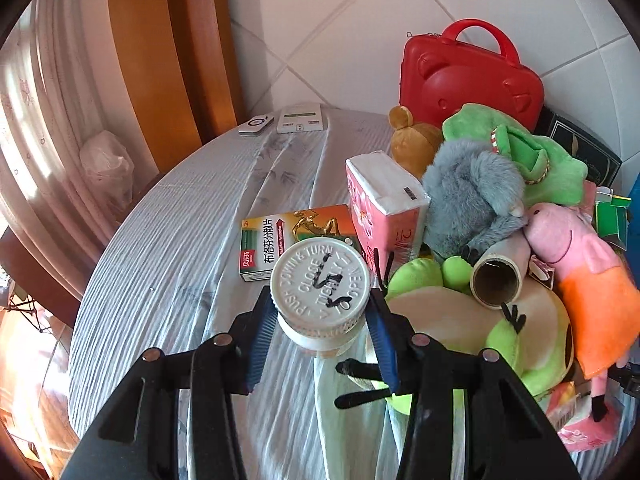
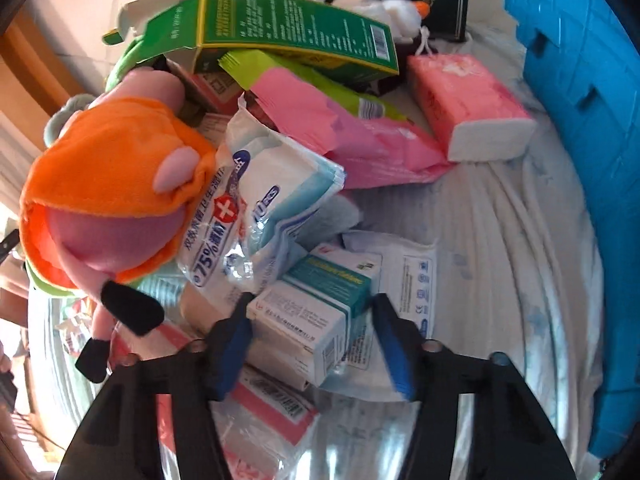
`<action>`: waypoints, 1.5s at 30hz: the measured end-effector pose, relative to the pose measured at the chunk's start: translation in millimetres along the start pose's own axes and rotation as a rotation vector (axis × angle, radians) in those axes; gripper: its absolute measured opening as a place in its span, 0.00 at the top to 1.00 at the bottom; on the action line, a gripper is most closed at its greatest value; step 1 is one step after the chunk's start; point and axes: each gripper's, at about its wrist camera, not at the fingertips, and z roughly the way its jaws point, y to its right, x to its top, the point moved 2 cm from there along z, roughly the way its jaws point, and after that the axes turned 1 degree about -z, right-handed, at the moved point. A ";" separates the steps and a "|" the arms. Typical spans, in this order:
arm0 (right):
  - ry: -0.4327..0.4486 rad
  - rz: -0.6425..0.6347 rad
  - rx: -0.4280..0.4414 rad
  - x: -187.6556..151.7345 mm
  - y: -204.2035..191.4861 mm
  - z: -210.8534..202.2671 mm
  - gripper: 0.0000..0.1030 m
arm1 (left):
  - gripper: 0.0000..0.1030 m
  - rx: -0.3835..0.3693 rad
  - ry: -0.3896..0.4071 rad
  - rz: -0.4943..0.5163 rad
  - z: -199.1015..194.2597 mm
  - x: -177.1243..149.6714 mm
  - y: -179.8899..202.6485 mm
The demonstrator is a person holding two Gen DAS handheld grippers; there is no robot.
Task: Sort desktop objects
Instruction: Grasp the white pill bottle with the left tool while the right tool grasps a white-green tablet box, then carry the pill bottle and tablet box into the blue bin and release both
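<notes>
The left gripper [image 1: 320, 316] pinches the white-capped pill bottle [image 1: 320, 292]; carry it upright. The right gripper [image 2: 312, 332] straddles the teal-and-white medicine box [image 2: 316, 312] at 6 o'clock of the pile, pads apparently not yet pressing; square up before squeezing.

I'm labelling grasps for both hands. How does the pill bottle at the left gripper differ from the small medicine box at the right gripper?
The pill bottle is round, with a white embossed cap; the medicine box is rectangular, white and teal. The bottle stands upright between the left gripper's pads, which touch its cap; the box lies tilted on a pile of packets. The right gripper's far pad stands clear of the box. Both sit between blue pads.
</notes>
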 end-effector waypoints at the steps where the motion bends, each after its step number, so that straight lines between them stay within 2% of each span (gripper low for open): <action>1: 0.014 -0.013 -0.008 -0.7 -1.2 -4.4 0.51 | 0.57 -0.006 0.006 -0.002 -4.9 0.0 -0.4; 4: 0.047 -0.029 0.001 -4.8 -0.4 -22.6 0.57 | 0.57 -0.018 0.020 0.017 -25.3 -0.1 4.5; 11: 0.162 -0.033 0.010 -13.2 15.1 -83.7 0.57 | 0.57 -0.054 0.078 0.102 -77.8 -10.0 40.6; 15: 0.217 -0.053 0.011 -17.0 12.0 -111.0 0.57 | 0.57 -0.135 0.083 0.131 -105.7 -15.6 63.6; 22: 0.365 -0.077 0.014 -17.9 24.2 -185.0 0.57 | 0.57 -0.243 0.166 0.209 -163.6 -21.6 125.1; 30: 0.569 -0.097 -0.026 -25.9 52.3 -284.2 0.57 | 0.57 -0.415 0.262 0.293 -229.1 -15.7 220.3; 35: 0.672 -0.088 -0.067 -33.7 87.7 -342.0 0.57 | 0.57 -0.534 0.327 0.357 -274.9 -11.9 293.8; 40: 0.718 -0.079 -0.151 -32.9 134.3 -383.8 0.57 | 0.57 -0.638 0.360 0.418 -312.6 -5.0 372.3; 45: 0.678 -0.061 -0.251 -4.1 193.0 -405.1 0.57 | 0.57 -0.695 0.373 0.475 -341.3 8.3 453.1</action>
